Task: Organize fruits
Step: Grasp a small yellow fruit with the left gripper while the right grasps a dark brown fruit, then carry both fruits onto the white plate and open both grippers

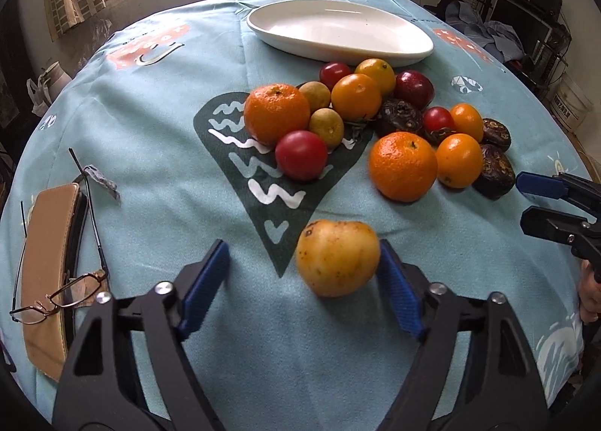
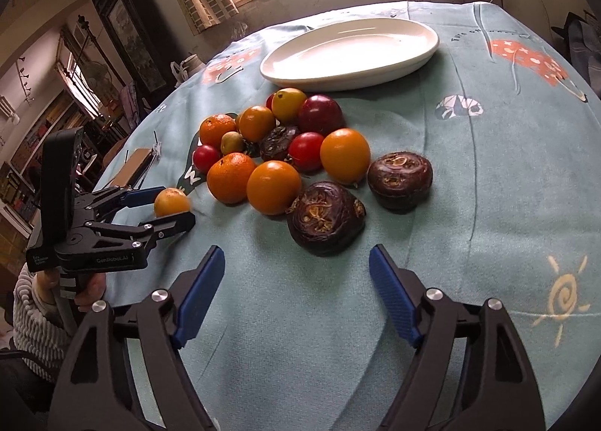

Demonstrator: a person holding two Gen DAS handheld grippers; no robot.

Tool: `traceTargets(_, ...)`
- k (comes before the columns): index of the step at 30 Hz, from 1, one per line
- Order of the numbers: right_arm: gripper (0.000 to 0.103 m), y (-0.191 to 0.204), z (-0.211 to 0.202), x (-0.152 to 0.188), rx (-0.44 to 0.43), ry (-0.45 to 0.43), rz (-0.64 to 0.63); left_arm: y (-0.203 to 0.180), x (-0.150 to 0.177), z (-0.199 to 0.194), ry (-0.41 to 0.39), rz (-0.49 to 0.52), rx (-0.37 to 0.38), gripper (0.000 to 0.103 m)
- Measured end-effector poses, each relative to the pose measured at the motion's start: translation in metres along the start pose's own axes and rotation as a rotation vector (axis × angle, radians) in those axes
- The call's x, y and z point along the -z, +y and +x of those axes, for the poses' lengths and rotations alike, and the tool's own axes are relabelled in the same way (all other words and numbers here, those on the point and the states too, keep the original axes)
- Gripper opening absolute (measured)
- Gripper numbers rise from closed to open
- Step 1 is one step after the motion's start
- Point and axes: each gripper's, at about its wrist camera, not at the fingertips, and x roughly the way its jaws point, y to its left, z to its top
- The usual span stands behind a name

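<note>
A yellow spotted fruit (image 1: 337, 257) lies on the blue cloth between the fingers of my left gripper (image 1: 302, 247). The right pad (image 1: 394, 280) is at its side; the left pad (image 1: 208, 277) stands well clear, so the gripper is open. A pile of oranges (image 1: 277, 113), red tomatoes (image 1: 301, 155) and dark brown fruits (image 1: 494, 171) lies beyond, before a white oval dish (image 1: 338, 31). In the right wrist view my right gripper (image 2: 296, 248) is open, with a dark brown fruit (image 2: 325, 217) just ahead of its tips. The left gripper (image 2: 174, 205) shows there around the yellow fruit (image 2: 172, 201).
A brown case (image 1: 49, 254) with spectacles (image 1: 64, 295) on it lies at the table's left edge. The right gripper (image 1: 533, 203) reaches in from the right beside the dark fruits. A hand in a striped sleeve (image 2: 33, 318) holds the left gripper.
</note>
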Motion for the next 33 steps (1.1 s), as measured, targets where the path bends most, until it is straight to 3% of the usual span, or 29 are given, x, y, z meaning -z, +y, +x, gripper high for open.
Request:
traceTargets(2,0.081,0.0,0.001,0.0,-0.002,0.001,0.001,-0.003,0.001,-0.004,-0.002,0.008,0.025,0.056)
traceTargets(5,0.081,0.0,0.004,-0.003,0.009,0.009,0.001,-0.009,0.002,-0.004,-0.011,0.033,0.016,0.053)
traceTargets(8,0.08,0.001,0.008,-0.006,0.018,0.02,-0.005,-0.009,0.004,-0.008,-0.031,0.027,0.048,0.038)
traceTargets(17,0.077,0.002,0.023,-0.019,0.061,0.035,-0.018,-0.013,0.005,-0.008,-0.033,0.04,0.04,0.037)
traceTargets(20,0.059,0.001,0.025,-0.022,0.094,0.035,-0.03,-0.017,0.006,-0.006,-0.025,0.049,0.021,0.038)
traceTargets(21,0.048,-0.001,0.025,-0.023,0.102,0.032,-0.023,-0.016,0.006,-0.006,-0.025,0.048,0.022,0.038)
traceTargets(28,0.047,-0.009,0.004,-0.023,0.021,-0.012,0.022,-0.016,0.003,-0.017,-0.054,0.027,0.049,0.036)
traceTargets(33,0.047,0.003,-0.038,-0.069,0.029,-0.142,-0.007,-0.012,-0.05,-0.036,-0.148,0.009,0.03,0.036)
